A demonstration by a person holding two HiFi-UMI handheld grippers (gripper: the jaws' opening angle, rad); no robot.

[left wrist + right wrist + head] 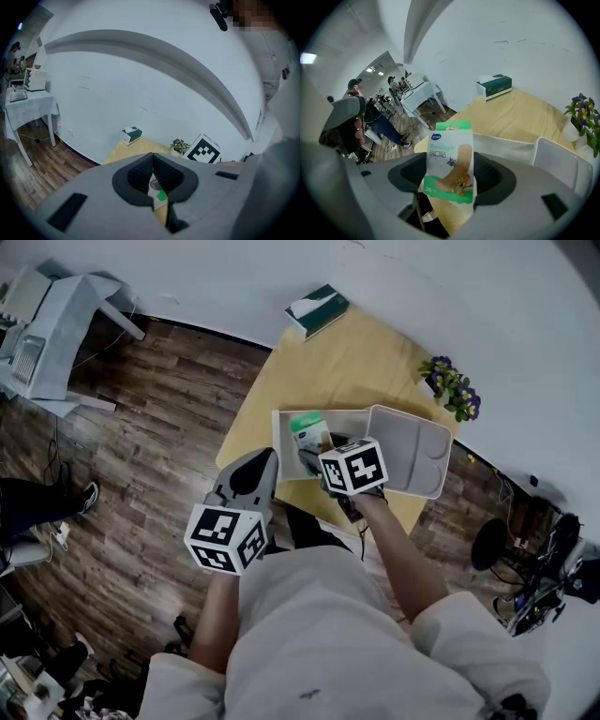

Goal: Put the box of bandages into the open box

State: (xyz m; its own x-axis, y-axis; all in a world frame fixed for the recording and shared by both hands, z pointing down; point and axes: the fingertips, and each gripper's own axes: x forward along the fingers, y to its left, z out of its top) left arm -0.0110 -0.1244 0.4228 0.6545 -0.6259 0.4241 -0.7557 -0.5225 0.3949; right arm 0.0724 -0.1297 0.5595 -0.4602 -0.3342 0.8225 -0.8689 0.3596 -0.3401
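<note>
Right gripper point(330, 457) of mine hung over the open white plastic box point(281, 442), pinching the green and white cardboard box of bandages point(307, 431) just above its inside. In its own view, my left gripper point(152, 156) was closed on nothing. In the right gripper view, the bandages stood tall between my jaws, with the open box just below and ahead.

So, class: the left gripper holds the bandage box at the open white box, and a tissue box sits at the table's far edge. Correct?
Not quite. The right gripper holds the bandage box at the open white box, as the right gripper view shows; the left gripper is shut and empty. The tissue box does sit at the table's far edge.
</note>
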